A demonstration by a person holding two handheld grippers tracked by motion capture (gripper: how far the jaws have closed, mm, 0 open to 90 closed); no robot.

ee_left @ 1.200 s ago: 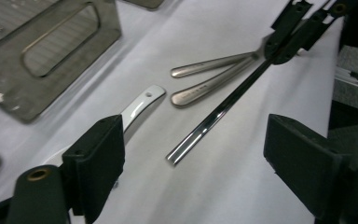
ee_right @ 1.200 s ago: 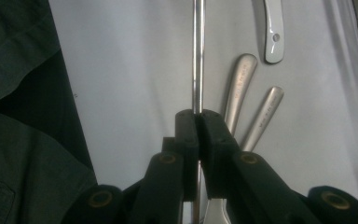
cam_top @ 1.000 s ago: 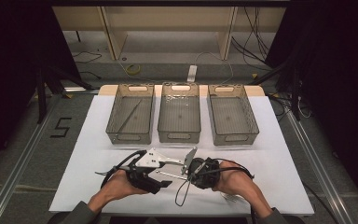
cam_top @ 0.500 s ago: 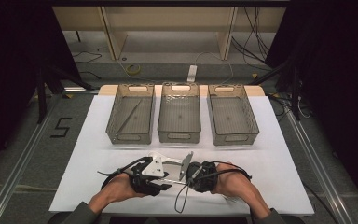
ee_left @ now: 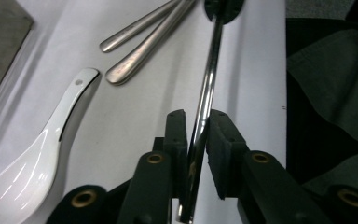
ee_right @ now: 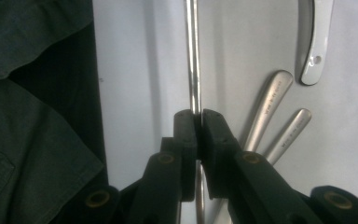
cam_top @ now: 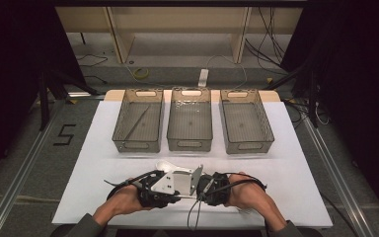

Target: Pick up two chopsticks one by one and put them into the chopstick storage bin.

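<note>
A thin shiny metal rod point(ee_left: 208, 79) point(ee_right: 193, 56) spans between my two grippers over the white table cover point(cam_top: 98, 168), near its front edge. My left gripper point(ee_left: 196, 122) point(cam_top: 175, 196) has just been closing and its pads now press the rod between them. My right gripper point(ee_right: 198, 122) point(cam_top: 200, 195) faces it from the other end. Its jaws have just eased a touch wider, with the rod still pinched between them. A white ceramic spoon point(ee_left: 32, 158) point(ee_right: 314, 42) lies on the cover beside the rod. Two metal utensil handles point(ee_left: 144, 46) point(ee_right: 268, 109) lie next to it.
Three grey mesh bins stand in a row beyond the hands: left point(cam_top: 120, 118), middle point(cam_top: 190, 144), right point(cam_top: 264, 123). A thin stick point(cam_top: 137, 121) lies slanted in the left bin. A dark sleeve point(ee_left: 335, 93) hangs close behind the grippers.
The left jaws have closed onto the metal rod. Both hands have stayed at nearly the same spot by the front edge, and the right grip on the rod holds.
</note>
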